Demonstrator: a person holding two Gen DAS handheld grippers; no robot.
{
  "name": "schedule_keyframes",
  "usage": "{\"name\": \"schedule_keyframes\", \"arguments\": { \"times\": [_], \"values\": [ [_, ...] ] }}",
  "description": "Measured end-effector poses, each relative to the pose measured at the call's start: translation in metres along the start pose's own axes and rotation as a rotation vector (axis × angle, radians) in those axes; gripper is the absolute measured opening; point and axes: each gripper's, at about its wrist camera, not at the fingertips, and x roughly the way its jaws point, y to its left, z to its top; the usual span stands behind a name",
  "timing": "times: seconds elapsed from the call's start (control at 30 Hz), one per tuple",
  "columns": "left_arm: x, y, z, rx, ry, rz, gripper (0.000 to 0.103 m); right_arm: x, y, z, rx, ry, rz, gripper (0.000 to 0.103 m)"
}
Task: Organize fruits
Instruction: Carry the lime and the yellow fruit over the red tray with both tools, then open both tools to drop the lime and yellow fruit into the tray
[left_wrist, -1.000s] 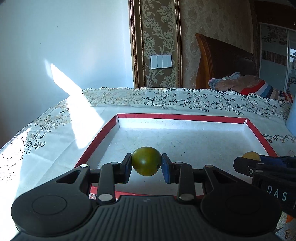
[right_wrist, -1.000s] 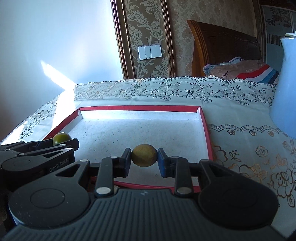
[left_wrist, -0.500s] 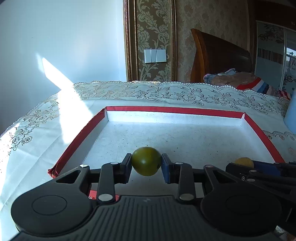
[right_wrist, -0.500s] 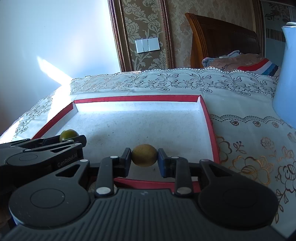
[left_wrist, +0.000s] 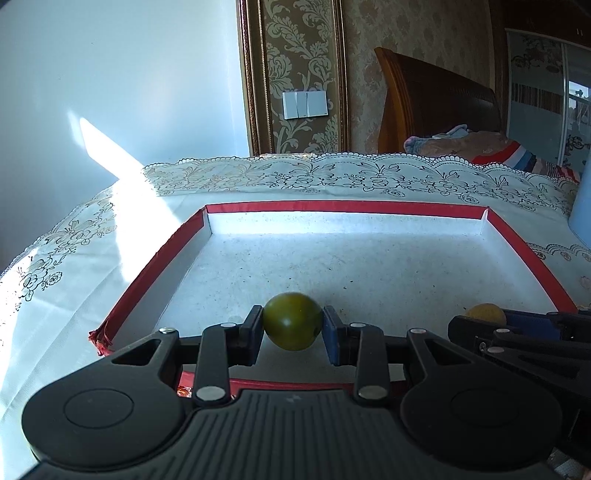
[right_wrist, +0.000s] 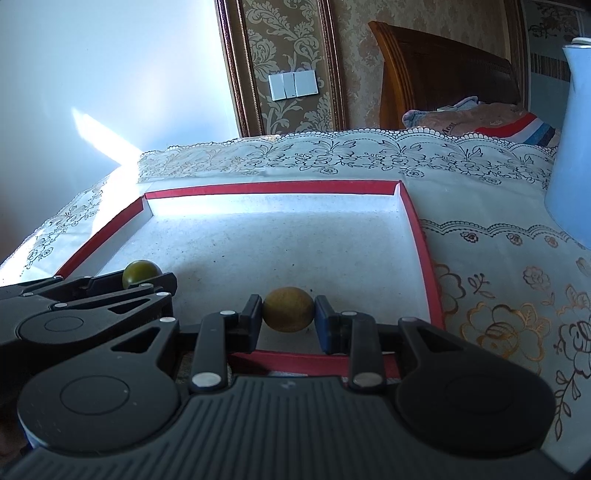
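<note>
Placing step: your left gripper (left_wrist: 293, 328) clamps the green fruit (left_wrist: 292, 321), your right gripper (right_wrist: 288, 317) the brown fruit (right_wrist: 288, 309), apparently just above the red-rimmed tray (left_wrist: 343, 208); next, lower and release.

Hard sunlight from the left, glare on wall (left_wrist: 107, 155) and tablecloth (left_wrist: 66, 280), perhaps overexposed; fisheye-bent edges.

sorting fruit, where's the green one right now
The green fruit is clamped in the left gripper, over the near edge of the red-rimmed tray, left of the yellow fruit.
</note>
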Motion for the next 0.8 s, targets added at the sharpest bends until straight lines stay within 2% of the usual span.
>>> {"name": "schedule_keyframes", "arguments": {
  "times": [0.37, 0.4, 0.47, 0.5, 0.53, 0.73, 0.8],
  "values": [
    [0.0033, -0.0010, -0.0018, 0.008, 0.016, 0.014, 0.034, 0.0006, 0.0007, -0.0016, -0.016, -0.010, -0.011, 0.029],
    [0.0031, -0.0010, -0.0018, 0.007, 0.016, 0.017, 0.037, 0.0004, 0.0003, -0.0018, -0.016, -0.011, -0.011, 0.029],
    [0.0012, -0.0005, -0.0013, 0.006, 0.001, 0.024, 0.054, 0.0001, 0.0001, -0.0016, -0.014, -0.012, -0.012, 0.031],
    [-0.0006, -0.0003, -0.0011, 0.004, -0.010, 0.029, 0.068, -0.0003, -0.0004, -0.0015, -0.011, -0.014, -0.011, 0.032],
    [-0.0022, -0.0003, -0.0008, 0.002, -0.024, 0.038, 0.074, -0.0008, -0.0013, -0.0013, -0.006, -0.017, -0.014, 0.034],
    [-0.0018, -0.0002, -0.0001, 0.005, -0.022, 0.029, 0.075, -0.0036, -0.0052, -0.0011, 0.014, -0.029, -0.014, 0.036],
    [-0.0032, 0.0005, 0.0005, -0.002, -0.027, 0.021, 0.075, -0.0068, -0.0072, -0.0012, 0.027, -0.049, -0.020, 0.041]
  ]
}}
